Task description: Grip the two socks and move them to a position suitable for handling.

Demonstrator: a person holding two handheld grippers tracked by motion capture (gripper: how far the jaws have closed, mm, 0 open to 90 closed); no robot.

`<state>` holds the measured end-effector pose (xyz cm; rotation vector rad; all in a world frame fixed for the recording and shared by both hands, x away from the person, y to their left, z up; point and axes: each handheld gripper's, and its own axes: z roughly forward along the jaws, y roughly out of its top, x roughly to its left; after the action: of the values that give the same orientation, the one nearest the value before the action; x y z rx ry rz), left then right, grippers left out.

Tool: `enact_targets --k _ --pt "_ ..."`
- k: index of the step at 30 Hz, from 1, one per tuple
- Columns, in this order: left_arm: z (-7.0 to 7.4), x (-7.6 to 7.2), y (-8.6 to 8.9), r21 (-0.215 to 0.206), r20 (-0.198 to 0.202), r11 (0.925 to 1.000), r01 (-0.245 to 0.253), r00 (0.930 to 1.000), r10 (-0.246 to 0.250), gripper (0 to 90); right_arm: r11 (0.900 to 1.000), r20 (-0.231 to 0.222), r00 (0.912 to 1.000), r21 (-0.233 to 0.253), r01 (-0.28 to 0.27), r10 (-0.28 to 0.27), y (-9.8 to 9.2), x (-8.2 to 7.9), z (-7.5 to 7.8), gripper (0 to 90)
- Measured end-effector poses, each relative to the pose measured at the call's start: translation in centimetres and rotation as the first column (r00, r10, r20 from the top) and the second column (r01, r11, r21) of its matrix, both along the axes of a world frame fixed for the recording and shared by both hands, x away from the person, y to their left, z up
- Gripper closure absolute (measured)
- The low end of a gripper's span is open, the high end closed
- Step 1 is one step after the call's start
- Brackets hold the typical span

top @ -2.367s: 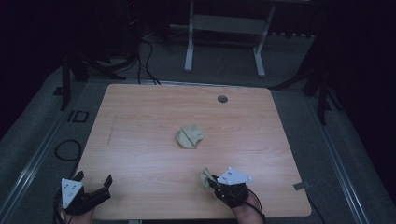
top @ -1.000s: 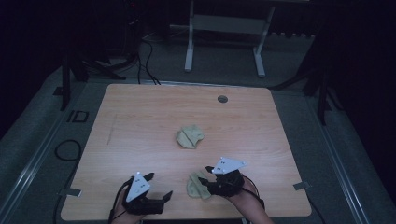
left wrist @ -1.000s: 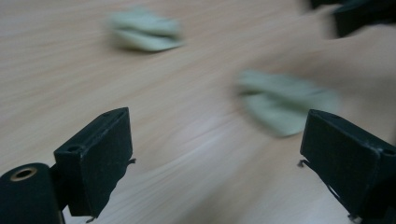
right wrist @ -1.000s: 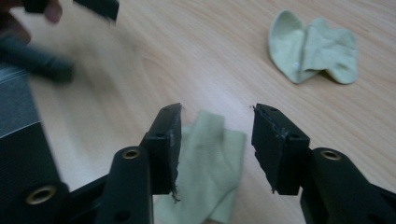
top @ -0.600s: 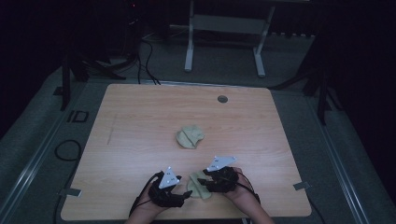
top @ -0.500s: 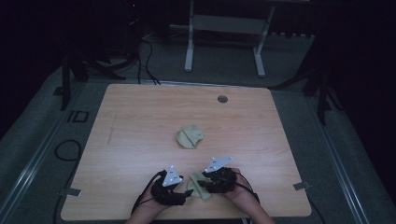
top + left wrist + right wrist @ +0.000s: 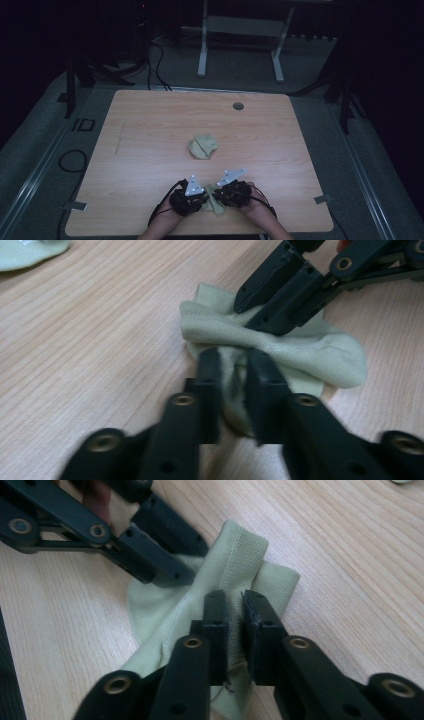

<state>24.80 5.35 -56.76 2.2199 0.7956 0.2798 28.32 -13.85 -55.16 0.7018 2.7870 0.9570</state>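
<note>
Near table (image 7: 150, 150) edge, 6 o'clock: sock (image 7: 300, 352) lies bunched between both grippers. Left gripper (image 7: 234, 365) clamps its fabric; right gripper (image 7: 234, 607) pinches the cuff. Second sock (image 7: 203, 146) sits at table centre, 12 o'clock of them, apart.

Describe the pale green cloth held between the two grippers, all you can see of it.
The pale green cloth is a small, soft knit piece with a stitched hem, bunched into folds. It lies on the wooden table near the person's edge. The left gripper and right gripper each pinch a fold of it, from opposite sides, fingers closed on the fabric.
</note>
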Motion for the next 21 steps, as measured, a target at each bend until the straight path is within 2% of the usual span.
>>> enact_targets --k 1,4,9,12,14,17,19,21 --pt "0.0 0.0 -0.1 0.000 -0.002 1.0000 -0.003 1.0000 0.003 85.4 1.000 0.005 1.0000 0.000 0.006 -0.006 0.0 -0.1 0.1 83.6" --pt "0.2 0.0 0.1 -0.006 -0.012 0.9999 -0.013 0.9998 0.013 86.7 0.999 0.030 0.9994 0.026 0.018 -0.019 -0.4 -0.4 0.8 84.4" --pt "0.9 -0.1 0.8 -0.011 -0.009 0.9999 -0.005 0.9999 0.005 87.2 0.994 0.085 0.9947 0.095 0.050 -0.058 -2.1 -1.2 3.8 84.5" --pt "1.6 -0.3 1.4 -0.025 -0.009 0.9997 0.005 0.9999 -0.005 87.2 0.987 0.098 0.9909 0.137 0.079 -0.093 -3.6 -1.6 5.4 84.5" --pt "2.1 -0.3 1.7 -0.016 -0.005 0.9997 0.021 0.9998 -0.021 87.2 0.982 0.107 0.9875 0.158 0.099 -0.116 -4.6 -2.1 6.1 84.4" --pt "2.7 -0.5 2.1 -0.002 -0.010 0.9991 0.043 0.9990 -0.043 87.1 0.974 0.104 0.9820 0.181 0.137 -0.158 -6.3 -2.7 6.4 84.4" --pt "3.1 -0.6 2.3 0.011 -0.004 0.9976 0.068 0.9977 -0.068 87.1 0.969 0.087 0.9794 0.183 0.164 -0.182 -7.2 -3.1 6.1 84.3" --pt "3.3 -0.5 2.5 0.001 0.007 0.9949 0.101 0.9949 -0.101 86.9 0.967 0.072 0.9765 0.174 0.188 -0.203 -8.0 -3.3 5.5 84.3"
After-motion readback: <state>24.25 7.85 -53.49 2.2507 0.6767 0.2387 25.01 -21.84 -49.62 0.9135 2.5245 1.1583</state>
